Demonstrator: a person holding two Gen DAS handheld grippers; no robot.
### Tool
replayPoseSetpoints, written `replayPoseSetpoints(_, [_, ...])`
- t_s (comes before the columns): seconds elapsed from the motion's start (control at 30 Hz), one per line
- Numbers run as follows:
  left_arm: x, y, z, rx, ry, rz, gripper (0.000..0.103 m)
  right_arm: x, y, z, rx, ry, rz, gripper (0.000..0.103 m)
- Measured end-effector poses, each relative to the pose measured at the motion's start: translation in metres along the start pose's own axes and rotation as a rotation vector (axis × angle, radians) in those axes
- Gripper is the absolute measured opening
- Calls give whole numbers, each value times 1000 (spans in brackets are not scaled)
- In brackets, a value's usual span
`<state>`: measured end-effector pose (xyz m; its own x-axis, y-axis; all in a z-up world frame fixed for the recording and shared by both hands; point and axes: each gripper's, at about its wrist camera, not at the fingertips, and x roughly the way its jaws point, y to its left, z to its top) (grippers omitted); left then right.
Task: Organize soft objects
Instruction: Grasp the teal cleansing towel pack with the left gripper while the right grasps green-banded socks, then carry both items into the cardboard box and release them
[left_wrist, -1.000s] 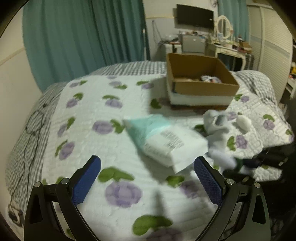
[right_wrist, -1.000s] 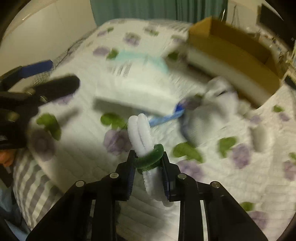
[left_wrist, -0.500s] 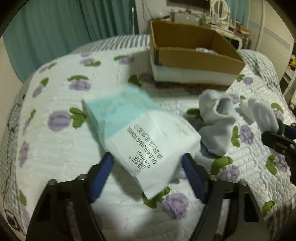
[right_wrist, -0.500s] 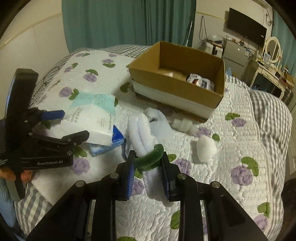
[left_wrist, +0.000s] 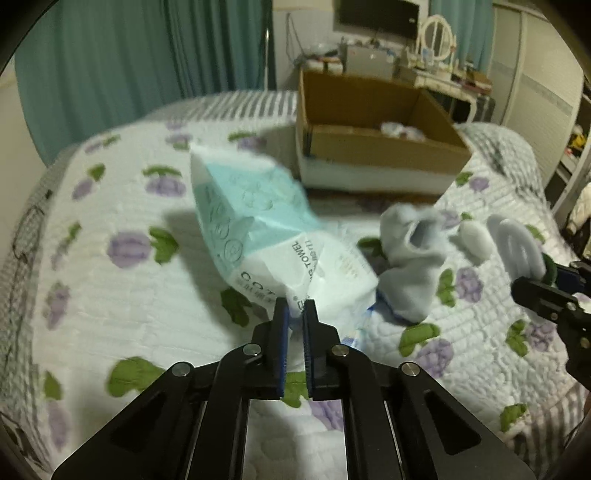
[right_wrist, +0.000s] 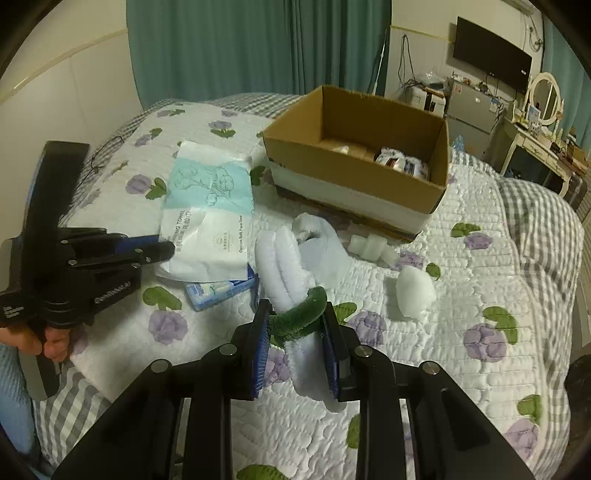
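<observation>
my left gripper (left_wrist: 294, 314) pinching the near corner of the towel pack (left_wrist: 266, 236), pack tilted up ahead of those jaws, grey sock (left_wrist: 410, 266) just right of it, my right gripper (right_wrist: 295, 325) clamped on the white fuzzy bundle (right_wrist: 284, 266) with green band (right_wrist: 301, 317), cardboard box (right_wrist: 354, 177) well beyond both

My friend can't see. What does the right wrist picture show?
The right gripper is shut on a fuzzy white bundle ringed with green. On the flowery quilt, the left gripper pinches a towel pack, near an open cardboard box.
</observation>
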<state>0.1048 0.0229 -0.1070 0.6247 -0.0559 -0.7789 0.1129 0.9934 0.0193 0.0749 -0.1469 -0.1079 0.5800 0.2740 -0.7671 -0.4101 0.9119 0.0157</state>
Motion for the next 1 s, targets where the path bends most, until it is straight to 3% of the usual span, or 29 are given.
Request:
replayPoseSetpoints(0.33, [-78,-21,55,65,-193,-54,6,-62,-11,44,-30,-140,-84,25])
replayPoseSetpoints(0.5, [-86,-42,95,146,-259,-72,6,-83,-25,80,-35,-206,-110,25])
replayPoseSetpoints(0.67, [-62,-58,137,230,-281,-91,6,-79,-46,118,-29,-230,-137,25])
replayPoseSetpoints(0.8, [-19,-62,165,218,-228,-134,6,-60,-67,147,-7,-232,-154,25])
replayPoseSetpoints(1.0, [56,-71,176,247,-134,-130,6,-4,-100,176,26,-185,-158,25])
